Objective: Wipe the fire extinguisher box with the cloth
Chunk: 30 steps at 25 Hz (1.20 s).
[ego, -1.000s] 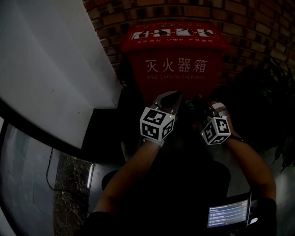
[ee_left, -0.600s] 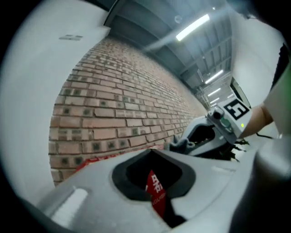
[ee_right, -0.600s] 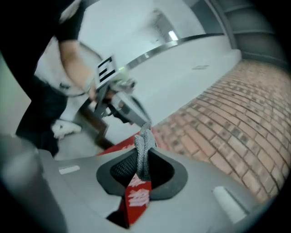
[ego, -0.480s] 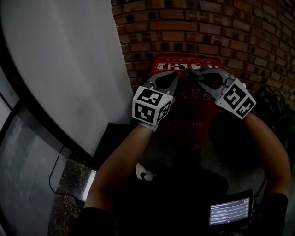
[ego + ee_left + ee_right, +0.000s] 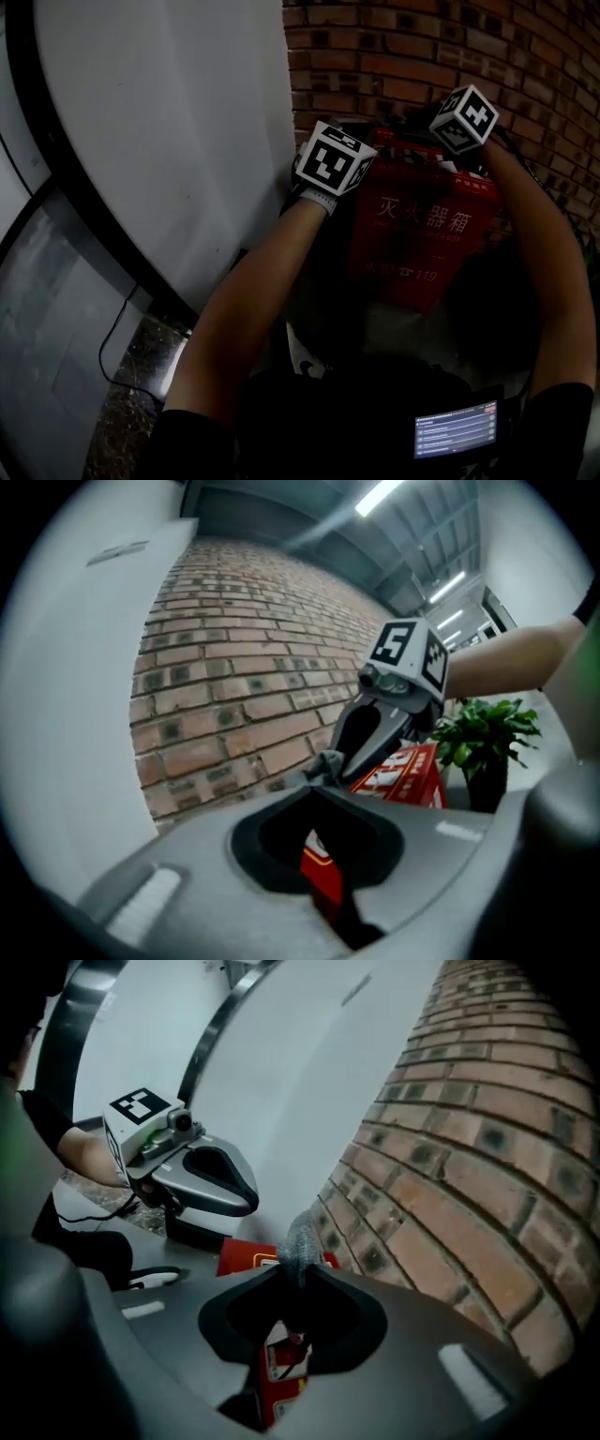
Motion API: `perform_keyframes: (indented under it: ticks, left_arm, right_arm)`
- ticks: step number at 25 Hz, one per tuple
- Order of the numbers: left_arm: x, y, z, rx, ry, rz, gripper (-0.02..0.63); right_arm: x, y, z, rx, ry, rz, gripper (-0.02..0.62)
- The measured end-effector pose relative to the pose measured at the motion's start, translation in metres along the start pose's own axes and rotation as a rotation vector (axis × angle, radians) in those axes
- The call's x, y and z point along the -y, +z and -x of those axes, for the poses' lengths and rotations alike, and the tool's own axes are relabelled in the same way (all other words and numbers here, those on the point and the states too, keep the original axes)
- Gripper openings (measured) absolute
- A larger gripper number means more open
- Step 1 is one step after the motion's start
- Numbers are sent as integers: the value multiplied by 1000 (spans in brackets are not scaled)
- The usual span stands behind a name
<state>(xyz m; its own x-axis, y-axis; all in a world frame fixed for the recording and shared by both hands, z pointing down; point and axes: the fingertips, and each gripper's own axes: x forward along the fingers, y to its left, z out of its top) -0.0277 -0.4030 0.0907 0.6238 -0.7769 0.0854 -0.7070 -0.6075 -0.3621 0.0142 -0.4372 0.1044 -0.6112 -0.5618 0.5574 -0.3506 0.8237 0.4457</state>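
Your right tongs (image 5: 298,1262) are pinched on the crumpled grey cloth (image 5: 300,1234); your left tongs (image 5: 319,772) are closed too, tips beside it, though whether they grip it I cannot tell. Both hang just above the red fire extinguisher box (image 5: 422,225), which stands against the brown brick wall (image 5: 422,56), long axis side to side along it and lettered front facing you, so your cloth-bearing right hand likely need only drop.

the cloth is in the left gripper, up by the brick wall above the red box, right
No, the right gripper holds the grey cloth, as the right gripper view shows, up by the brick wall above the red fire extinguisher box.
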Motion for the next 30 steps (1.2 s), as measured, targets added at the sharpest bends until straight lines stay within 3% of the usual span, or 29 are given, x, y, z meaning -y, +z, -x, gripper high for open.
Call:
perform_keyframes:
  ticks: [5,11,16,21,30]
  left_arm:
    - [-40,-26,-5,-31,23,85,-1]
    - [-53,-38,-11,-64,27,48,-1]
    - [-48,-46,-16,-67,14,74,0]
    - [-39,-48,-24,-87,6,68,0]
    - [-10,-38,-39,-110,-18,66,0]
  right_arm:
    - [30,4,-60,-52,-5,0,61]
    - [49,-12,-102,-98,22,-68,60]
    - [41,-22,-123,-129,61,-61,60]
    - [48,-38,-123,-187,39,-60,57]
    - [60,-81,-79,-191,14,-151,57]
